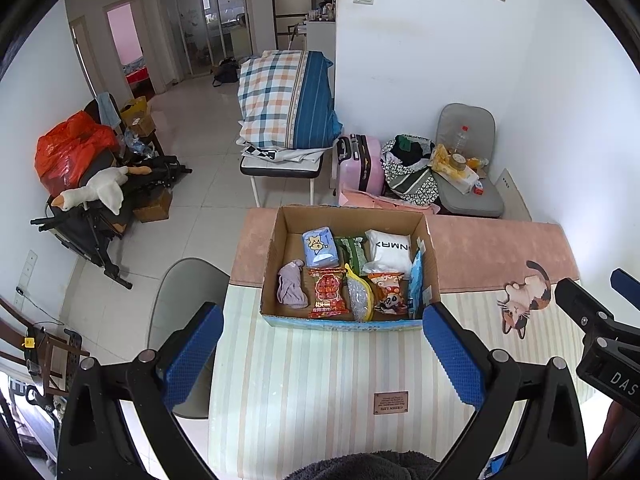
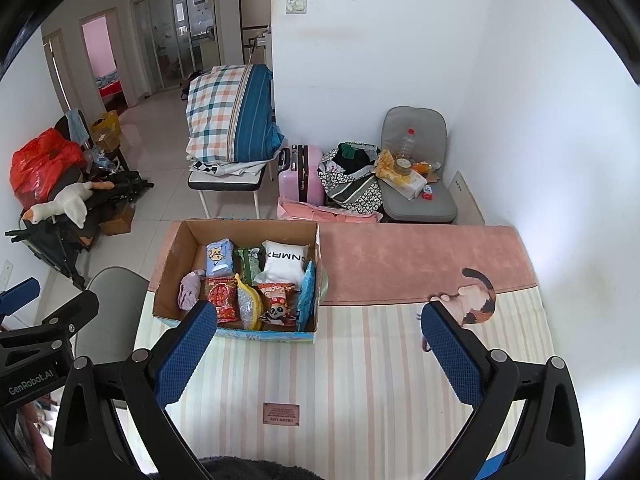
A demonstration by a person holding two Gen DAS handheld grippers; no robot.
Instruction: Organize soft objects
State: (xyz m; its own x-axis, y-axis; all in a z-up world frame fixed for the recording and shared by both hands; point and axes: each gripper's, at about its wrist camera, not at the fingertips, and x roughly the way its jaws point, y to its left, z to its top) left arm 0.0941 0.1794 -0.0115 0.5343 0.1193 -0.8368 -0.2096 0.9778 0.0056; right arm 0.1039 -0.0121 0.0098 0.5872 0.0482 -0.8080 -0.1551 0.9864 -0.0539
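An open cardboard box [image 1: 280, 236] [image 2: 176, 248] sits on the striped table mat. Inside lie a white pillow pack [image 1: 390, 249] [image 2: 283, 262], a blue tissue pack [image 1: 319, 247] [image 2: 219, 257], a lilac cloth [image 1: 291, 289] [image 2: 189, 289], a red snack bag [image 1: 328, 292] [image 2: 222, 298], a panda snack bag [image 1: 390, 292] [image 2: 278, 306] and a yellow-edged pouch [image 1: 359, 294] [image 2: 249, 307]. My left gripper [image 1: 320, 344] hovers open just in front of the box, nothing between its blue pads. My right gripper [image 2: 320, 344] is open too, to the right of the box front, empty.
The table mat [image 1: 320, 380] has a pink band [image 2: 420, 260] at the far side and a cat print [image 1: 524, 298]. A grey chair [image 1: 180, 292] stands left of the table. Beyond are a pink suitcase [image 1: 360, 164], a folded quilt [image 1: 286, 100] and a cluttered grey seat [image 1: 468, 188].
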